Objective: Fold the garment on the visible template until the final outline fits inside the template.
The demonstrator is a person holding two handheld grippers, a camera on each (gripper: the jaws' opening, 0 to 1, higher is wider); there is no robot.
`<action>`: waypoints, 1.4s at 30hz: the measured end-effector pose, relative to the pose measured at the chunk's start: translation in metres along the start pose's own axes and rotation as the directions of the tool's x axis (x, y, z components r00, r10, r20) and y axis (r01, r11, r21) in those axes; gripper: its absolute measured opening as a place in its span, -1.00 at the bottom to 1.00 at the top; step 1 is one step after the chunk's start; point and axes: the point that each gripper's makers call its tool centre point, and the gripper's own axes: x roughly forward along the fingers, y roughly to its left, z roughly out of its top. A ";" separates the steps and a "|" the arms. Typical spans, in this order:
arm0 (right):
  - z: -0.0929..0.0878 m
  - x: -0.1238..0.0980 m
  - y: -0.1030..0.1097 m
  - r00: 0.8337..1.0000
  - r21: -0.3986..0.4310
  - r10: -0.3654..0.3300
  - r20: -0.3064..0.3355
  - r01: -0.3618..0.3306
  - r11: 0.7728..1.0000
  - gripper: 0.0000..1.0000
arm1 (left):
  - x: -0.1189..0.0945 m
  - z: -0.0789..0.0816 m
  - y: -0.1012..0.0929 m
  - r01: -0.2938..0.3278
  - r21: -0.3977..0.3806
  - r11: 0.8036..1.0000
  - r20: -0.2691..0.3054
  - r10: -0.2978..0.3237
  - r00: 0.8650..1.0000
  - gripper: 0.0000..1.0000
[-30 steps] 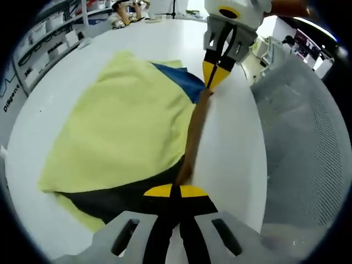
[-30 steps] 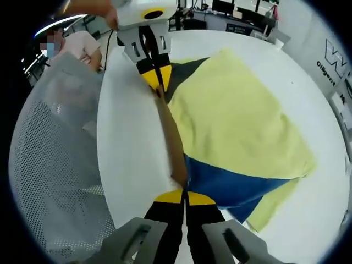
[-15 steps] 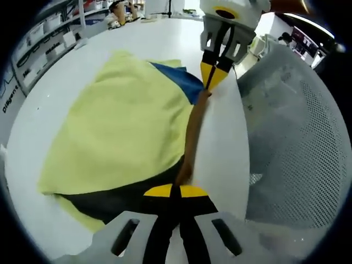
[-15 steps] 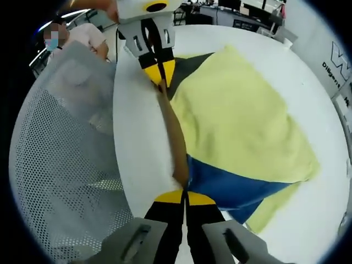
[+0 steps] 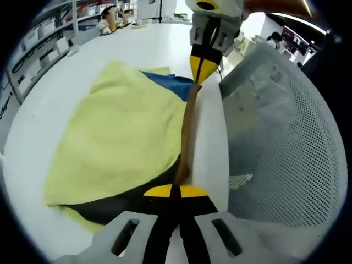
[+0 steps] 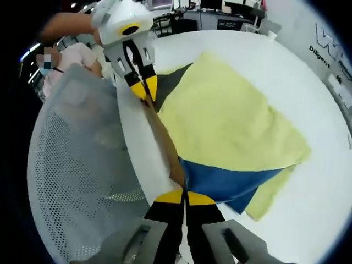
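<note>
White round surface [image 5: 49, 104], left gripper view: yellow garment [image 5: 126, 132] with blue panel [image 5: 168, 86] and black panel [image 5: 124, 201] lies spread on it, one brown edge [image 5: 187, 137] pulled taut between both tools. Left tongs [image 5: 174, 191], yellow-tipped, jaws together, clamped on the brown edge at the black end. Right tongs [image 5: 198, 69] at the far end, jaws together on the same edge beside the blue panel. White mesh chair back [image 5: 280, 137] just past the surface rim.

Right gripper view: mesh chair back [image 6: 82, 159], left tongs [image 6: 144, 91], brown edge [image 6: 165, 146], right tongs [image 6: 185, 196], garment [image 6: 231, 121], surface [image 6: 319, 187].
</note>
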 end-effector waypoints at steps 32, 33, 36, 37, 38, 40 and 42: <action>0.006 -0.046 0.051 0.998 -0.278 0.049 -0.045 -0.060 0.959 -1.00 | -0.057 0.020 -0.026 0.045 0.067 0.997 0.098 -0.052 0.994 -0.98; 0.006 -0.047 0.051 0.998 -0.281 0.048 -0.046 -0.059 0.958 -1.00 | -0.059 0.022 -0.027 0.047 0.066 0.997 0.105 -0.054 0.993 -0.98; 0.007 -0.051 0.047 0.999 -0.294 0.034 -0.040 -0.044 0.955 -1.00 | -0.064 0.026 -0.031 0.053 0.081 0.995 0.116 -0.062 0.991 -0.98; 0.008 -0.052 0.045 0.999 -0.296 0.024 -0.033 -0.033 0.955 -1.00 | -0.065 0.027 -0.033 0.055 0.087 0.995 0.118 -0.065 0.991 -0.98; 0.011 -0.053 0.041 1.000 -0.300 0.003 -0.020 -0.009 0.954 -1.00 | -0.067 0.028 -0.034 0.056 0.092 0.994 0.117 -0.067 0.991 -0.98; 0.018 -0.057 0.035 0.999 -0.325 -0.028 0.018 0.033 0.945 -1.00 | -0.069 0.029 -0.035 0.057 0.108 0.992 0.114 -0.070 0.991 -0.98; 0.022 -0.060 0.035 0.999 -0.336 -0.034 0.029 0.042 0.941 -1.00 | -0.071 0.029 -0.033 0.056 0.117 0.992 0.112 -0.069 0.991 -0.98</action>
